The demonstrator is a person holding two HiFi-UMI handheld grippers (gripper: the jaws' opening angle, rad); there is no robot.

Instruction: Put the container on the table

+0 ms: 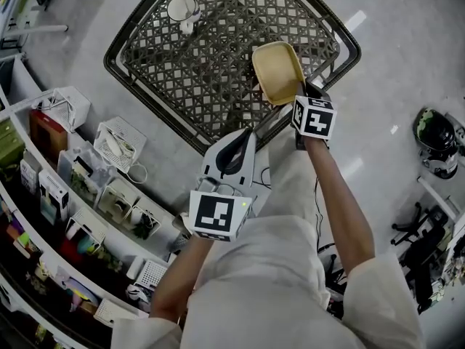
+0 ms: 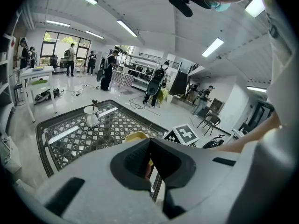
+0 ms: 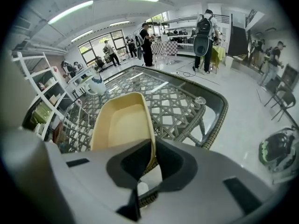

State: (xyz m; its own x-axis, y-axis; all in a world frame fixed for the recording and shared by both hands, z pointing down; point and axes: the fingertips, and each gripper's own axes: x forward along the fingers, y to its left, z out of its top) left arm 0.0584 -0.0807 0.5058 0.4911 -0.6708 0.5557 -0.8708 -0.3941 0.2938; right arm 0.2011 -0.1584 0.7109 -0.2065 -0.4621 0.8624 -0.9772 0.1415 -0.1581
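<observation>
A pale yellow container (image 1: 277, 71) hangs tilted over the near right corner of the woven table (image 1: 211, 57). My right gripper (image 1: 301, 89) is shut on its near rim. In the right gripper view the container (image 3: 122, 122) reaches forward from the jaws of the right gripper (image 3: 152, 148), above the table's rim (image 3: 219, 106). My left gripper (image 1: 247, 135) is held lower and nearer my body, off the table's front edge. Its jaws meet with nothing between them. In the left gripper view, the left gripper (image 2: 149, 141) points at the container (image 2: 136, 136) and the table (image 2: 70, 134).
A white jug (image 1: 182, 9) stands at the table's far left part, also seen as the jug (image 2: 90, 115) from the left gripper. Shelves with boxes (image 1: 73, 187) line the left side. A helmet (image 1: 436, 133) lies on the floor at right. Several people (image 2: 110, 69) stand far off.
</observation>
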